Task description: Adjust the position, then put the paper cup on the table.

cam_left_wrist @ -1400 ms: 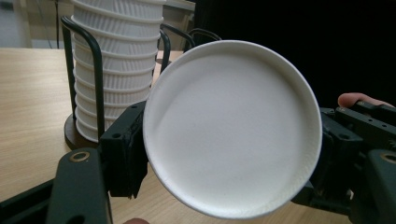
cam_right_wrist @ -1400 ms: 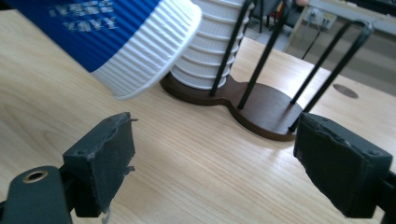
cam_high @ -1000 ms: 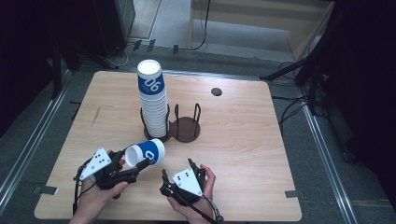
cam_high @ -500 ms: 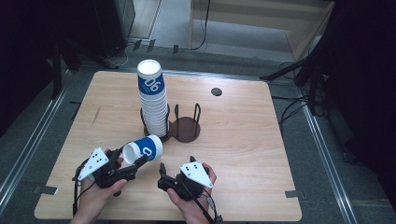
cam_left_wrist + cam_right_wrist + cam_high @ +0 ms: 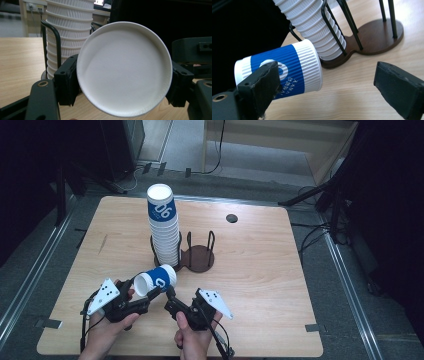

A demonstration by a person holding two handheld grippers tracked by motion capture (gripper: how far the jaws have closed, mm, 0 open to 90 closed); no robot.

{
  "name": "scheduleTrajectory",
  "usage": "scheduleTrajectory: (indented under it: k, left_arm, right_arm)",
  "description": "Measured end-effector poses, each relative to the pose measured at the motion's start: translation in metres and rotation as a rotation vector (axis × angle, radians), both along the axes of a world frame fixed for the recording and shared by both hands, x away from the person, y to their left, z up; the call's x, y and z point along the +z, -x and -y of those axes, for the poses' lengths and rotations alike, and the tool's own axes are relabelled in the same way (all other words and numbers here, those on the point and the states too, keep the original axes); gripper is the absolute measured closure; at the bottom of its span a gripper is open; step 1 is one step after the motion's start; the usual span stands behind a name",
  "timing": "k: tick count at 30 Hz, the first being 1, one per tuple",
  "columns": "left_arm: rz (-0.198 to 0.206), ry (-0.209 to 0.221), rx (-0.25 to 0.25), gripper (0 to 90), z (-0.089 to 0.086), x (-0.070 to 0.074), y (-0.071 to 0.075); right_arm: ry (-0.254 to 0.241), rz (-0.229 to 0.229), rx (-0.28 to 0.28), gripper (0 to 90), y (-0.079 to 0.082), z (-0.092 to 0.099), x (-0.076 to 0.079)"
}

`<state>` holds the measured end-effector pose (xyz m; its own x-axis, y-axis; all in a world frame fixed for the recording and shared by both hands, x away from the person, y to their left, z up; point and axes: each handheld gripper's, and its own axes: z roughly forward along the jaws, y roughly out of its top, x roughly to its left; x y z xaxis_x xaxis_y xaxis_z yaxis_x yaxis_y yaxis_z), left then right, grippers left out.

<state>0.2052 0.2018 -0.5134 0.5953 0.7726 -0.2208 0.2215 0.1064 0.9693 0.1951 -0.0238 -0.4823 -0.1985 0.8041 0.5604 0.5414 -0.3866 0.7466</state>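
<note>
A blue and white ribbed paper cup (image 5: 156,279) lies on its side in the air, with my left gripper (image 5: 144,289) shut on it. In the left gripper view the cup's round white end (image 5: 125,67) faces the camera, and a black jaw presses on each side of it. My right gripper (image 5: 170,301) sits just right of the cup, pointing up and left at it. Its jaws have just been opening. In the right gripper view they stand wide apart with nothing between them (image 5: 325,80), and the cup (image 5: 287,70) lies beyond the left jaw.
A tall stack of cups (image 5: 164,227) stands in one side of a dark wire cup holder (image 5: 200,257) at the middle of the wooden table (image 5: 260,270). The holder's other ring is bare. A small round hole (image 5: 231,218) lies far right.
The right gripper has risen a little beside the cup. The left gripper and the cup have stayed in place.
</note>
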Motion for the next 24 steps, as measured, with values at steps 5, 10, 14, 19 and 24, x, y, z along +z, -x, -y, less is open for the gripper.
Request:
scheduleTrajectory:
  k: [5,10,14,19,24]
  left_arm:
    - [0.001,0.001,0.007,27.4,-0.001,-0.001,0.000]
    - [0.010,0.002,0.006,27.4,0.000,0.000,0.000]
    - [0.013,0.002,0.004,27.4,0.001,0.000,0.001]
    - [0.017,0.003,0.003,27.4,0.001,0.000,0.001]
    - [0.021,0.006,0.002,27.5,0.002,0.000,0.000]
  right_arm:
    - [-0.100,-0.047,-0.037,6.8,-0.001,-0.002,0.000]
    - [-0.176,-0.086,-0.050,6.8,-0.002,-0.005,0.000]
    - [-0.238,-0.124,-0.060,6.9,-0.003,-0.009,0.001]
    - [-0.301,-0.152,-0.058,6.9,-0.004,-0.012,0.001]
    - [-0.387,-0.192,-0.063,6.8,-0.007,-0.013,0.001]
